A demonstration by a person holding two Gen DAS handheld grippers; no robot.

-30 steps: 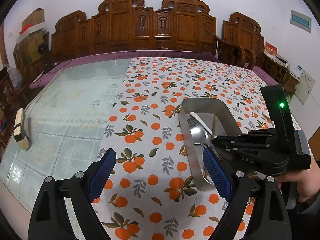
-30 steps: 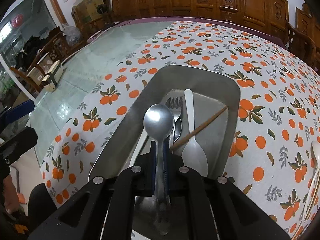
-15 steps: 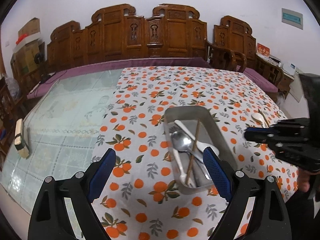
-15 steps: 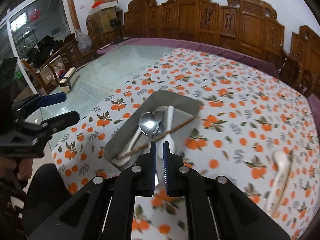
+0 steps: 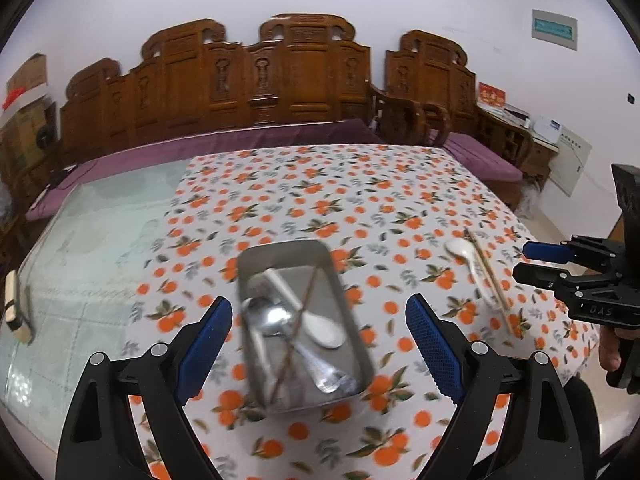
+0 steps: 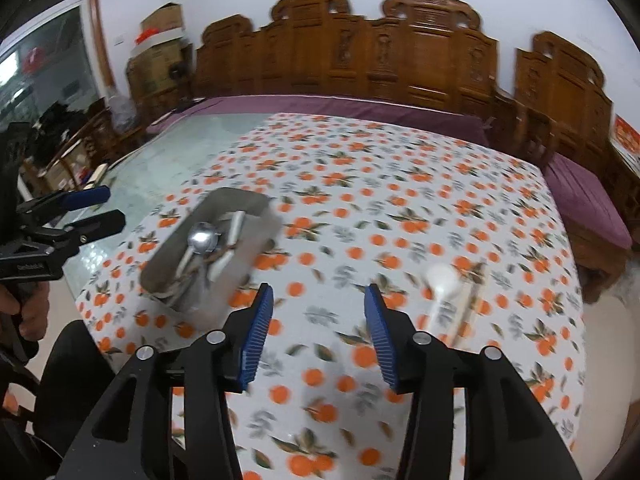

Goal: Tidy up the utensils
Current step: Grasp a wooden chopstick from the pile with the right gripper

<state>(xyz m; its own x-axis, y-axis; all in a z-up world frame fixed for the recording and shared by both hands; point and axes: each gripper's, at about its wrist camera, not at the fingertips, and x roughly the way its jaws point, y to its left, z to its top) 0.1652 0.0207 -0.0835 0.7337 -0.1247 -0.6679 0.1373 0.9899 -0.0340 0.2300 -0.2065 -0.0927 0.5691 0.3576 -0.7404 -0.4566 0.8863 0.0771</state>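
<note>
Left wrist view: right claw [image 5: 538,261], marked "DAS", gapes empty; left claw [image 5: 318,354] wide above tray [image 5: 352,344].

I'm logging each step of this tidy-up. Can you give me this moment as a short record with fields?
surface: table with orange-print cloth
tray: metal, holds metal spoon, white spoon, chopstick
outside tray: white spoon on cloth beside chopsticks on cloth
left gripper: open, empty
right gripper: open, empty, above the cloth

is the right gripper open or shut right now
Open. In its own view the right gripper has its blue fingers spread wide with only tablecloth between them, nothing held.
</note>
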